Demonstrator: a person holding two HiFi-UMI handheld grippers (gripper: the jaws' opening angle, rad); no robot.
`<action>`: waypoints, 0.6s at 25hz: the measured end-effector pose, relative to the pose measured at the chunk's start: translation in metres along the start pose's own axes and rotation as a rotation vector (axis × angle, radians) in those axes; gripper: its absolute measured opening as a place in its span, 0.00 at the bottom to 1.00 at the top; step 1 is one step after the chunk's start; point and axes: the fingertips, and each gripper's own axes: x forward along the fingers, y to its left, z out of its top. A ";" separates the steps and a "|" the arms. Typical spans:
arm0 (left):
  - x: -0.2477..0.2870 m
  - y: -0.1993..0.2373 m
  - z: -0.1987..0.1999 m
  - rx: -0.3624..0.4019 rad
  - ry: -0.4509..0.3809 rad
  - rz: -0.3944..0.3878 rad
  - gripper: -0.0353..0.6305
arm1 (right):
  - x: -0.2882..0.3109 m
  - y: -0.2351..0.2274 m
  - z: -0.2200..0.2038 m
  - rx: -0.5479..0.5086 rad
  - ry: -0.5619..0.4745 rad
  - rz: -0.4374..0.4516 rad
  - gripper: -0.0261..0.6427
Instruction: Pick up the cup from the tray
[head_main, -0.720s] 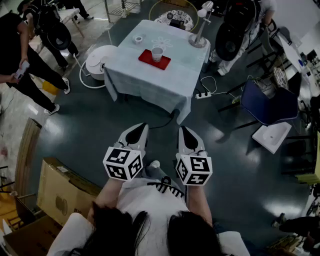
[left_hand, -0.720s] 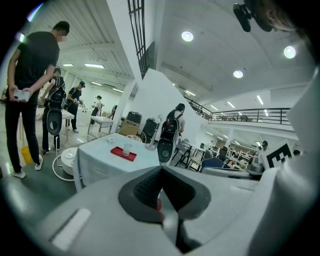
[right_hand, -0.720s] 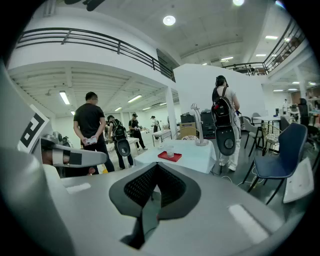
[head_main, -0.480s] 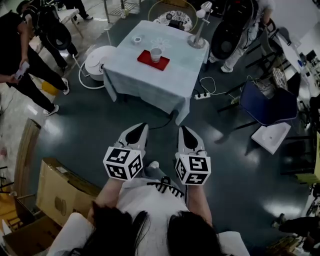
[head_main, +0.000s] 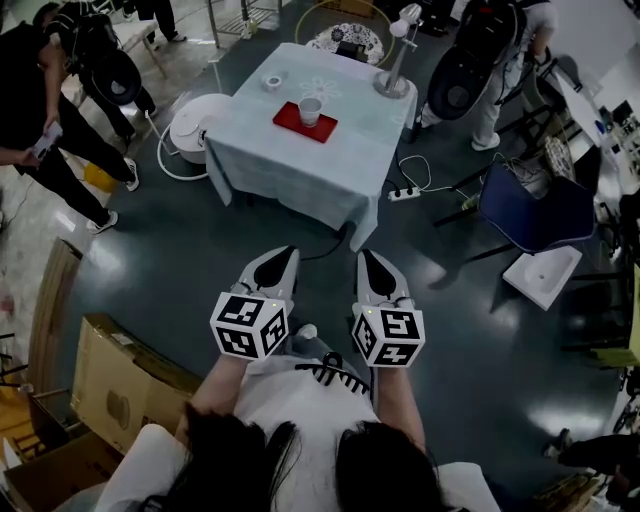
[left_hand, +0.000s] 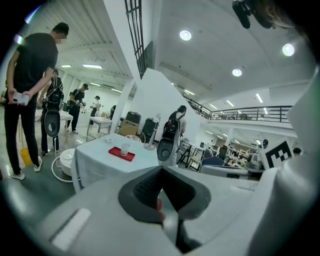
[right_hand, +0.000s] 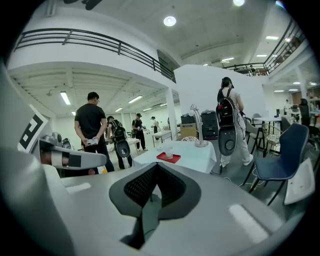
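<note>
Cup (head_main: 311, 110): upright on the red tray (head_main: 292, 118), its open mouth up; seemingly empty, though too small to be sure
Tray: flat on the light-clothed table (head_main: 300, 170) at the far middle of the scene; a lamp (head_main: 395, 55) stands on the table's far right part, a tape roll (head_main: 273, 80) on its far left part
Left gripper (head_main: 283, 256): held low and near, in front of the person; jaws together, nothing between them
Right gripper (head_main: 368, 262): just beside the left one, at the same height; jaws likewise closed on nothing
Bearing: the cup lies far ahead of both grippers, well apart from them, with open dark floor between; both point toward the table
Line-up: in the right gripper view the cup (right_hand: 169, 152) sits almost straight above the jaw tips; in the left gripper view it (left_hand: 125, 148) sits off to the left
Nearer gripper: neither clearly; both out of reach
Step, as a judgement: approach not yet made; jaws must part before a side-on grasp of the upright wall
Risk: a power strip (head_main: 405, 192) lies on the floor by the table's near right side
</note>
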 end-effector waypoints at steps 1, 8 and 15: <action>0.000 0.000 0.000 -0.001 -0.001 0.002 0.05 | 0.000 0.000 0.001 0.005 -0.006 0.002 0.08; 0.002 0.012 0.000 -0.006 0.001 0.017 0.05 | 0.005 0.004 0.002 0.045 -0.039 0.084 0.08; 0.022 0.017 0.008 0.009 -0.001 0.002 0.05 | 0.016 0.009 0.007 0.012 -0.046 0.150 0.15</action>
